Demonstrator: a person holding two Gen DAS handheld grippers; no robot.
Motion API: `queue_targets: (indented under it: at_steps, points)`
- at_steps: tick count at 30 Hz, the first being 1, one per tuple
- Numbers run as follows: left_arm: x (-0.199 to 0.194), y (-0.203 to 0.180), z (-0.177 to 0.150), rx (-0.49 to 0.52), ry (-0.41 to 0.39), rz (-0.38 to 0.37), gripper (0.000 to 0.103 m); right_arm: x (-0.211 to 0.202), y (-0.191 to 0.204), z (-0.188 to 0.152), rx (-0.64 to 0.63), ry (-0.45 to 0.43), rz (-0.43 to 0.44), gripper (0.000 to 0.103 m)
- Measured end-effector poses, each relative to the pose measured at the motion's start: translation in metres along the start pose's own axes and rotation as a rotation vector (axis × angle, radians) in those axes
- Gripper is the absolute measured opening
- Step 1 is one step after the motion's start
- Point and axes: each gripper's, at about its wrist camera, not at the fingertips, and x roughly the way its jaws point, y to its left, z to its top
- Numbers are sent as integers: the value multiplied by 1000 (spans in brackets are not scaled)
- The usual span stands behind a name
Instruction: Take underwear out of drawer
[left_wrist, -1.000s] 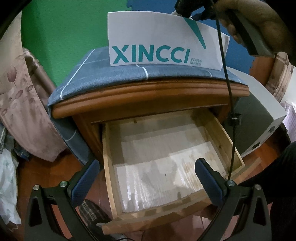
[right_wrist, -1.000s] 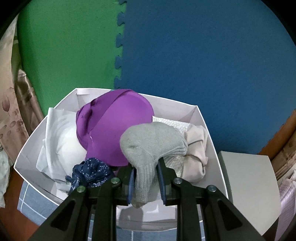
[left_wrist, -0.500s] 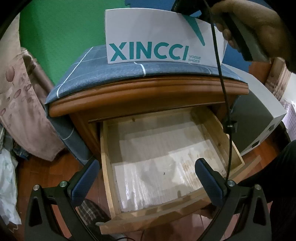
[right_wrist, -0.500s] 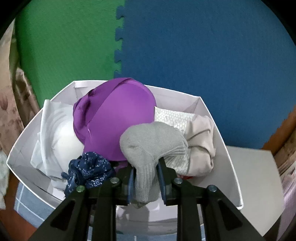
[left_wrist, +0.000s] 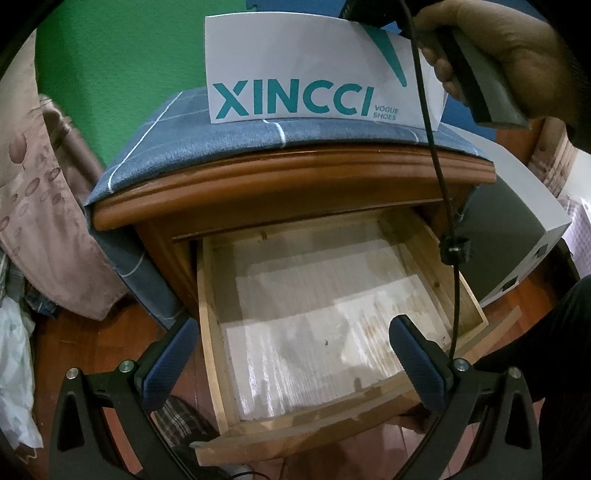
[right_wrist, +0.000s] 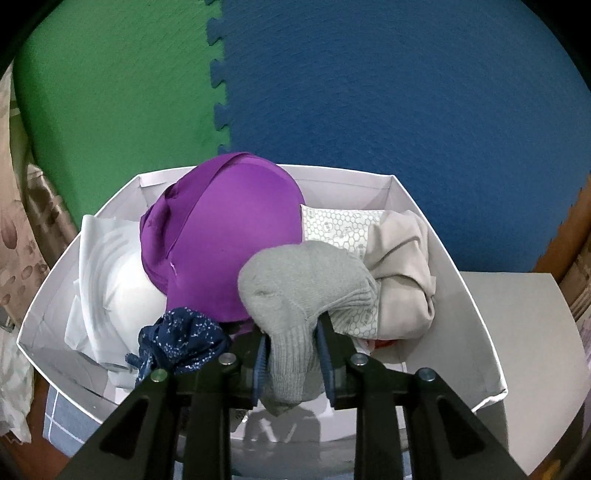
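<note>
Right now your right gripper (right_wrist: 291, 363) has the grey sock (right_wrist: 295, 291) between its pads, which still touch the ribbed cuff while the jaws are opening; the sock hangs over the white box (right_wrist: 443, 236), above the purple underwear (right_wrist: 225, 240) and a navy dotted piece (right_wrist: 181, 338). Your left gripper (left_wrist: 291, 360) is spread wide and grips nothing, poised above the drawer (left_wrist: 210, 332) of the wooden nightstand (left_wrist: 288, 181). Turquoise lettering on the box front (left_wrist: 295, 99) reads "XINCCI", with "VOGUE SHOES" in small print.
</note>
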Motion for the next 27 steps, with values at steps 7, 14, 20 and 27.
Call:
queue_targets:
  at_steps: [7,14,20,27]
  points:
    - [0,-2,1,8,9,0,102,-3,-3,-4,7,-10,1,27]
    - [2,-3,0,16,11,2,102,-2,-3,-4,13,-13,-3,29]
    - [6,-5,-9,41,6,41,102,-12,-7,-3,0,-17,43,46]
    - [-22,-3,-8,63,-77,109,102,-120,-37,14,-10,-184,3,68]
